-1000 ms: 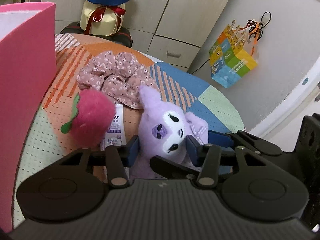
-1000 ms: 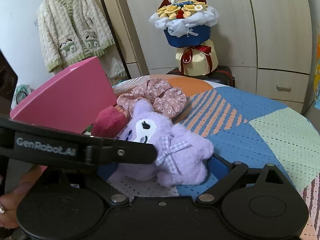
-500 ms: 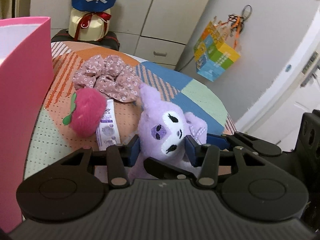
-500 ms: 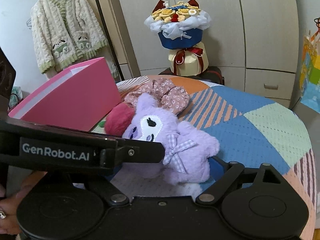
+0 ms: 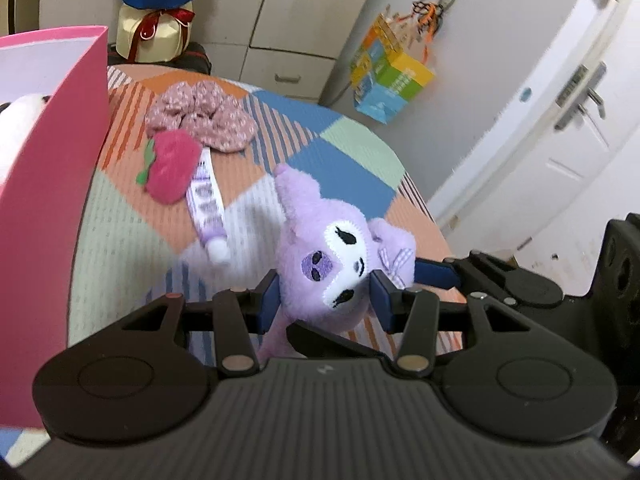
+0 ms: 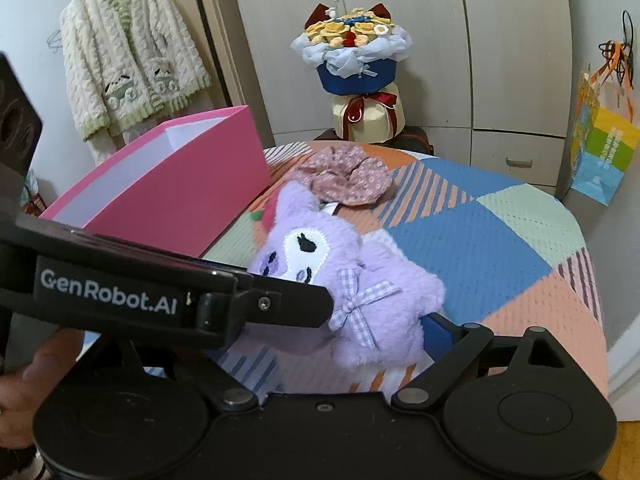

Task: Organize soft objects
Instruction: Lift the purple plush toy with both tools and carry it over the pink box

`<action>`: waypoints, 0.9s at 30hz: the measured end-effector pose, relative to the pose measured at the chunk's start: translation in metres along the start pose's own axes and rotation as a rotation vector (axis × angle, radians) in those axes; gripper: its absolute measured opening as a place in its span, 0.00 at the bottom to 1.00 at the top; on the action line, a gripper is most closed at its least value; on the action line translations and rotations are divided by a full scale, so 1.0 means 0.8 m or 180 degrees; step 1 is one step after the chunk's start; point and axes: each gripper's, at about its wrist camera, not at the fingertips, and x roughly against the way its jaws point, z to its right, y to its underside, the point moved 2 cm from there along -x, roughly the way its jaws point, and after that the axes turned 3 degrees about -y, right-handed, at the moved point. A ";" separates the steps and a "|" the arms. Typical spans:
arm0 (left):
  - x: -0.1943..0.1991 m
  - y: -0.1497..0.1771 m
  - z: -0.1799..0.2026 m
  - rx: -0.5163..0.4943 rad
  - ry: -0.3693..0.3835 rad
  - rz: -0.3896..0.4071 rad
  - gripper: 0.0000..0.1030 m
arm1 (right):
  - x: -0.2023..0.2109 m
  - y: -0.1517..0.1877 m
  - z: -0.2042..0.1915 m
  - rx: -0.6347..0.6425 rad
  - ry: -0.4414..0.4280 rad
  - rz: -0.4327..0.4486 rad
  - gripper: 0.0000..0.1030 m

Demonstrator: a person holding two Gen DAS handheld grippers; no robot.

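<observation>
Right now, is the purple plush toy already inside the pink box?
No. The purple plush toy is clamped in the left gripper, above the patchwork cloth, outside the pink box.

One purple plush, one red plush fruit, one floral scrunchie, one tube, one pink box.

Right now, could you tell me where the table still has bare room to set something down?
The far right side of the table is free: the blue, green and peach patches beyond the purple plush. It is crowded beside the pink box, where the floral scrunchie, the red plush fruit and a small tube lie together.
</observation>
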 end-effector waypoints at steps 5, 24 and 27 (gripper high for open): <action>0.041 0.020 0.006 -0.0190 0.0047 0.0014 0.45 | 0.033 0.018 -0.032 0.0114 -0.0002 0.0082 0.94; 0.205 0.089 -0.050 -0.0224 0.0235 0.0185 0.45 | 0.120 0.044 -0.190 0.0768 -0.0213 0.0081 0.95; 0.230 0.089 -0.066 -0.0197 0.0206 0.0327 0.46 | 0.124 0.035 -0.216 0.0881 -0.0245 0.0131 0.95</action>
